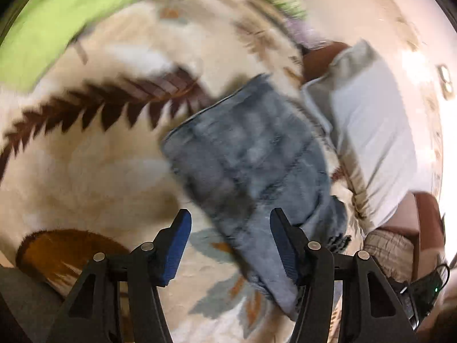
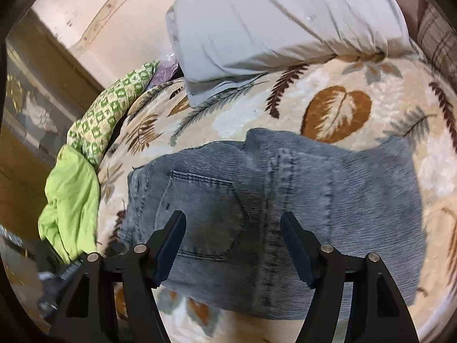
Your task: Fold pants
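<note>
The faded blue denim pants (image 2: 285, 214) are lying folded into a compact stack on the cream leaf-patterned blanket (image 2: 342, 85) covering the bed, near a pale grey pillow (image 2: 285, 20). Both the left gripper (image 1: 230, 245) and right gripper (image 2: 232, 248) are hovering above, jaws spread wide, holding nothing.

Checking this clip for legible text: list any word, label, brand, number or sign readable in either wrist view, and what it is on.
None readable.
The jeans show a back pocket and seams, no legible tag.
The blanket carries only leaf patterns.
The pillow is plain.
The left wrist view is motion-blurred; the dark device with a green light shows no legible marking.
</note>
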`<state>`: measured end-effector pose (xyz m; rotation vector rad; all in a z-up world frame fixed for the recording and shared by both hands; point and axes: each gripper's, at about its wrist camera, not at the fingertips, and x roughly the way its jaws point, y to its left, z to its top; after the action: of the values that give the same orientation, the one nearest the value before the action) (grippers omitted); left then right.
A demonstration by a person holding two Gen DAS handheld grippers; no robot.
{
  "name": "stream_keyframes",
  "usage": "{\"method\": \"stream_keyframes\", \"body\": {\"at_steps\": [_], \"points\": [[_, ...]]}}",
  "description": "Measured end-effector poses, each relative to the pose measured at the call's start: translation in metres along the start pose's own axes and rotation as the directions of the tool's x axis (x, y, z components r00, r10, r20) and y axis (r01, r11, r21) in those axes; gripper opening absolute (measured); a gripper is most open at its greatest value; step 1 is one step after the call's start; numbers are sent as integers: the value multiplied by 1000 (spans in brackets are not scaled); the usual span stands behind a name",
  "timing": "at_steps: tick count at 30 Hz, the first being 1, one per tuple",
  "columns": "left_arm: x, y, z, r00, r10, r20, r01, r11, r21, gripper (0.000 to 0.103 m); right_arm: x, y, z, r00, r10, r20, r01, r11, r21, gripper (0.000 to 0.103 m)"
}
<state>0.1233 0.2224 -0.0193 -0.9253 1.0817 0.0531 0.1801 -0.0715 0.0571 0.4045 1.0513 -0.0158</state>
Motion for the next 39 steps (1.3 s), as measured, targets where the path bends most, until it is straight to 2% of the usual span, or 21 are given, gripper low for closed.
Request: {"method": "stream_keyframes", "body": {"at_steps": [2, 4, 7, 10, 12, 14, 19, 20, 22, 24, 26, 27, 29, 32, 33, 35, 37, 38, 39], "points": [[11, 8, 3, 999, -1, -38, -1, 999, -39, 55, 10, 5, 0, 999, 24, -30, -24, 1000, 1, 70], [17, 8, 9, 1000, -8, -19, 6, 998, -60, 55, 22, 11, -1, 996, 49, -72, -49, 999, -5, 70], [31, 4, 17, 999, -12, -30, 9, 996, -84, 55, 39, 14, 0, 990, 56, -126, -58, 998, -9, 70], [45, 12, 32, 998, -43, -46, 33, 981, -191, 51, 48, 17, -1, 987, 73, -142, -76, 997, -15, 70], [51, 20, 36, 998, -41, -51, 28, 975, -221, 33, 52, 18, -1, 986, 84, -142, -88, 996, -24, 70], [52, 24, 36, 998, -47, -48, 36, 974, -223, 32, 55, 19, 0, 984, 97, -151, -102, 994, -28, 70], [51, 5, 35, 999, 26, -31, -30, 988, -149, 32, 60, 17, 2, 977, 137, -166, -144, 989, -32, 70], [51, 3, 36, 999, 33, -27, -36, 989, -144, 30, 59, 17, 2, 976, 144, -165, -151, 988, -30, 70], [49, -8, 33, 999, 44, -8, -45, 993, -111, 21, 56, 15, 2, 975, 153, -164, -160, 987, -28, 70], [34, -19, 26, 998, 55, 42, -52, 997, -62, 16, 51, 12, 2, 973, 161, -164, -168, 985, -32, 70], [20, -40, 16, 989, 88, 119, -93, 995, 43, 15, 45, 10, 3, 973, 168, -159, -176, 984, -37, 70], [13, -56, 8, 980, 107, 169, -127, 985, 114, 15, 40, 7, 3, 973, 174, -153, -182, 983, -40, 70], [2, -87, -7, 960, 113, 255, -177, 954, 242, 14, 31, 2, 6, 972, 184, -143, -192, 980, -44, 70], [-10, -122, -28, 939, 91, 332, -219, 902, 371, 14, 16, -7, 11, 970, 207, -130, -215, 975, -49, 70], [-17, -135, -39, 930, 72, 362, -233, 874, 426, 14, 11, -10, 12, 969, 211, -126, -219, 975, -50, 70], [-31, -160, -67, 904, 36, 426, -286, 793, 539, 14, -4, -20, 16, 971, 215, -108, -221, 974, -55, 70], [-47, -183, -109, 883, -28, 469, -326, 682, 655, 14, -17, -29, 19, 973, 216, -82, -221, 974, -53, 70], [-48, -198, -132, 876, -71, 477, -343, 605, 718, 14, -25, -36, 21, 974, 218, -67, -222, 974, -46, 70], [-50, -206, -150, 874, -97, 476, -352, 551, 757, 14, -33, -46, 24, 974, 220, -50, -222, 975, -34, 70]]}}
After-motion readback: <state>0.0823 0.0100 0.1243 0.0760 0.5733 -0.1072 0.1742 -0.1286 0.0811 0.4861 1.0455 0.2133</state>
